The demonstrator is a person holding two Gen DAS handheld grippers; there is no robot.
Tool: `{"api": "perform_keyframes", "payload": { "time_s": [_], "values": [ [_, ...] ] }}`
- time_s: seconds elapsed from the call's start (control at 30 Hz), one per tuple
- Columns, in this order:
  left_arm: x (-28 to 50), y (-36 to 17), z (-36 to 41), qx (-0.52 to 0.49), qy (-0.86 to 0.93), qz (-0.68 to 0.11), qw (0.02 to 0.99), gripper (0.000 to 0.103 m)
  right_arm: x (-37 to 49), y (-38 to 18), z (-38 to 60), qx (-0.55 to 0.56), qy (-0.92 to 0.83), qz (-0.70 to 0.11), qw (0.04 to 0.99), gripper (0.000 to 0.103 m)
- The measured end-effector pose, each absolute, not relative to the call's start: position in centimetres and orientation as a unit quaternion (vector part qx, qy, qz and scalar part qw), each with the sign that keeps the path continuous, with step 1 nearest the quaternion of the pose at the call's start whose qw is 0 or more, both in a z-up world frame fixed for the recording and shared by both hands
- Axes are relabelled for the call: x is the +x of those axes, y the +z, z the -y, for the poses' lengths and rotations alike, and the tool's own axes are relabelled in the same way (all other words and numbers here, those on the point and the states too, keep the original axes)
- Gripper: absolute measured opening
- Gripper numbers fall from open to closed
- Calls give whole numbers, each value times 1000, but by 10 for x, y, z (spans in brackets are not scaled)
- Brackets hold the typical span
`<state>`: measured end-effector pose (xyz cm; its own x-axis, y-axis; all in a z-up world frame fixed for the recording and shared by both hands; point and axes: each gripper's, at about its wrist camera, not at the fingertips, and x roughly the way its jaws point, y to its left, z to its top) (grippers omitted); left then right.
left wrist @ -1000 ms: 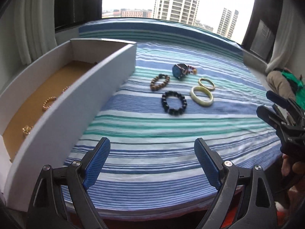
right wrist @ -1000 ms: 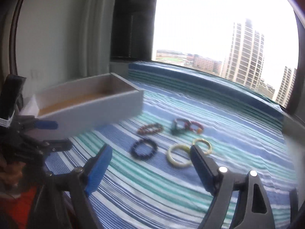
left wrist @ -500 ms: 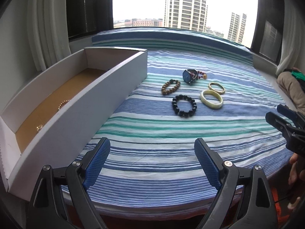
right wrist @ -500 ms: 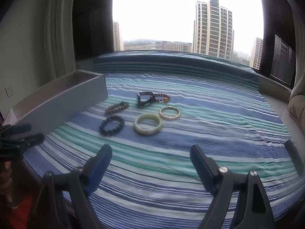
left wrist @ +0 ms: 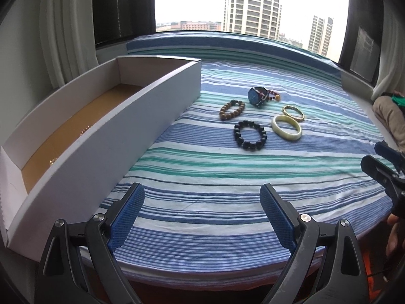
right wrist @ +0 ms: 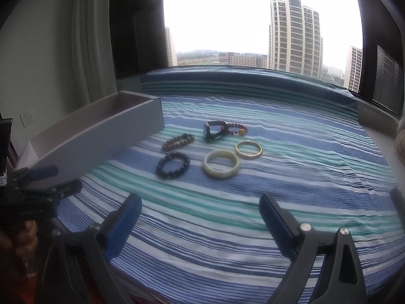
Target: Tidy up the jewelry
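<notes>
Six loose pieces of jewelry (right wrist: 207, 149), bracelets, bangles and a watch, lie clustered mid-frame on the striped bed (right wrist: 303, 177) beside a long white box (left wrist: 106, 136) at left, likely their destination, while the left claw (left wrist: 201, 217) and right claw (right wrist: 200, 224), its jaws just widened, hover agape and empty below.

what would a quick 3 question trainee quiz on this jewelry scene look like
1. True or false: both tools are empty.
2. Which piece lies nearest the white box? A black bead bracelet, B brown bead bracelet, C gold bangle.
3. Fill in: the watch touches the ____ bead bracelet.

Key:
1. True: left tool and right tool stand open over the striped cloth.
2. B: brown bead bracelet, beside the white box.
3. Red: watch, red bead bracelet.
</notes>
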<state>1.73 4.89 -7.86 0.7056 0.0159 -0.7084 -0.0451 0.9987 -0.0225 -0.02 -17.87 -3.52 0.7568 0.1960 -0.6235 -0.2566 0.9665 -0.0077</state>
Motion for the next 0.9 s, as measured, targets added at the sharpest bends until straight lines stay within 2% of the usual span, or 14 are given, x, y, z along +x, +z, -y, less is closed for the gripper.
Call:
{"api": "perform_keyframes", "payload": {
  "time_s": [0.17, 0.2, 0.57, 0.9],
  "values": [
    [15, -78, -44, -15, 1, -383, 923, 93, 1, -36, 182, -33, 128, -327, 936, 97],
    [15, -78, -44, -16, -3, -383, 923, 93, 1, -36, 182, -32, 131, -324, 936, 103],
    [17, -83, -38, -17, -31, -415, 909, 93, -3, -34, 175, -31, 154, -319, 935, 103],
    [15, -77, -33, -9, -33, -410, 911, 93, -1, -28, 192, -4, 135, -323, 937, 103]
  ]
}}
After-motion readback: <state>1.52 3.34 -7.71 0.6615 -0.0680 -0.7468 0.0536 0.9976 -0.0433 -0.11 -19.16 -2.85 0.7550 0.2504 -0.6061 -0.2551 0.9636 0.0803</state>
